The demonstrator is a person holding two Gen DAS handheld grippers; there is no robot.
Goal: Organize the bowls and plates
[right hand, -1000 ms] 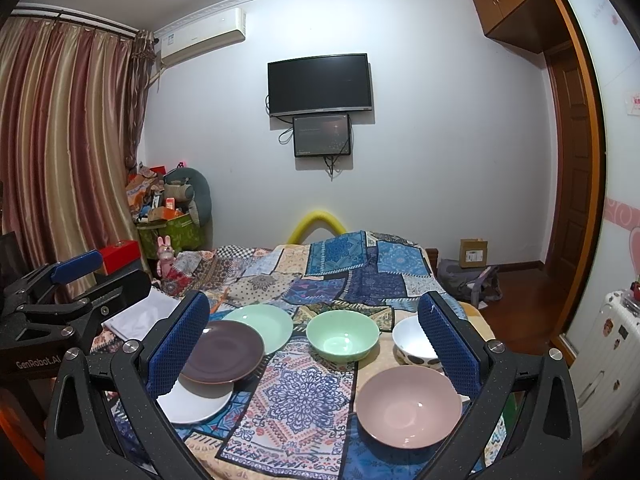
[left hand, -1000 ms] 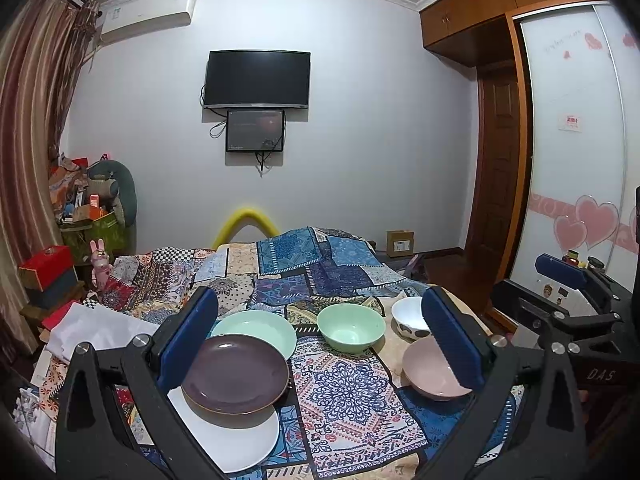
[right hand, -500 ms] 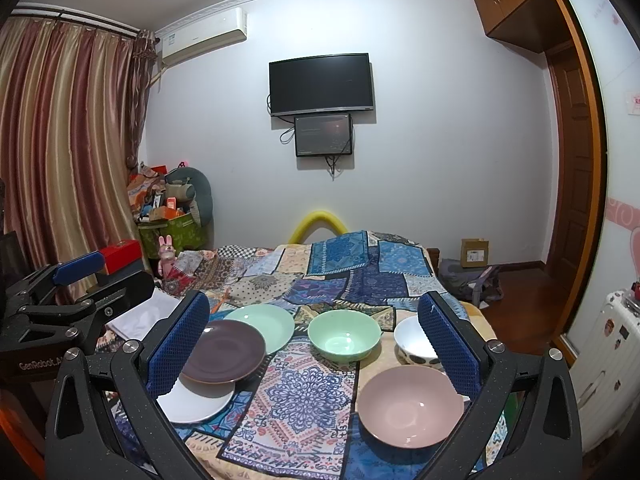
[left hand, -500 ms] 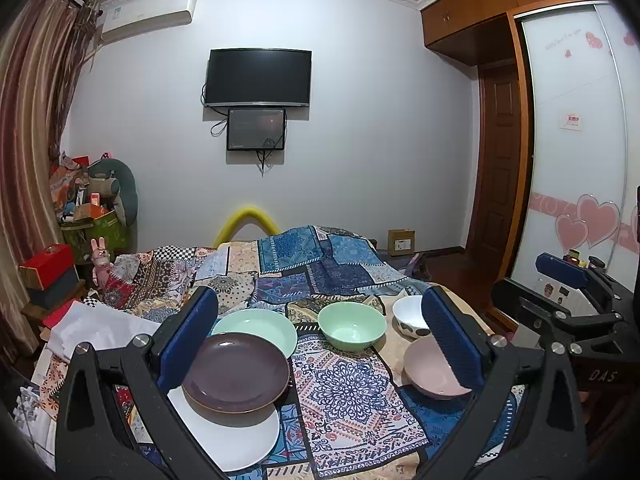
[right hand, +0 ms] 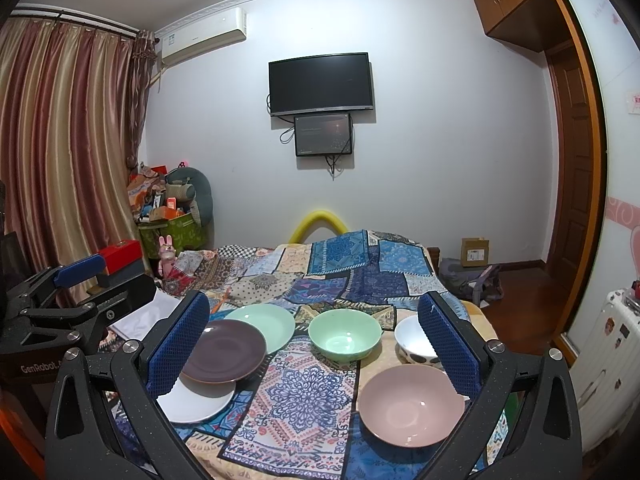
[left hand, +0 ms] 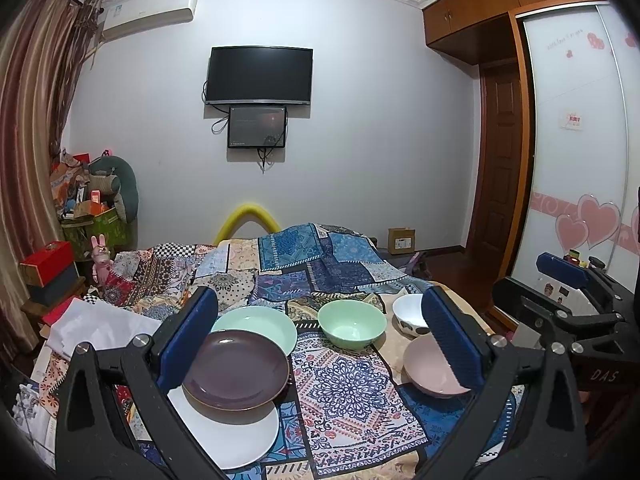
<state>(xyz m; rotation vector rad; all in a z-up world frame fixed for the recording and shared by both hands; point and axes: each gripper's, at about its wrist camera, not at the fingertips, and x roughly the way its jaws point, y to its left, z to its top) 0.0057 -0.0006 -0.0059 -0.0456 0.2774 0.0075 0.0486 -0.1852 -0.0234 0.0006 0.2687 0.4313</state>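
Observation:
On a patchwork cloth lie a purple plate (left hand: 236,368) overlapping a white plate (left hand: 236,436) and a green plate (left hand: 260,322). To the right stand a green bowl (left hand: 352,324), a white spotted bowl (left hand: 408,314) and a pink bowl (left hand: 428,368). My left gripper (left hand: 320,336) hovers open above them, holding nothing. My right gripper (right hand: 316,340) is open too, over the purple plate (right hand: 224,350), white plate (right hand: 196,400), green plate (right hand: 264,326), green bowl (right hand: 344,334), white spotted bowl (right hand: 414,340) and pink bowl (right hand: 410,404).
The cloth covers a bed (left hand: 304,264) reaching back toward the wall. White fabric (left hand: 96,328) and red boxes (left hand: 48,260) lie at the left. A white appliance (right hand: 612,360) stands at the right. Each gripper shows at the edge of the other's view.
Both views have shifted only slightly; the dishes stay in place and both grippers remain open.

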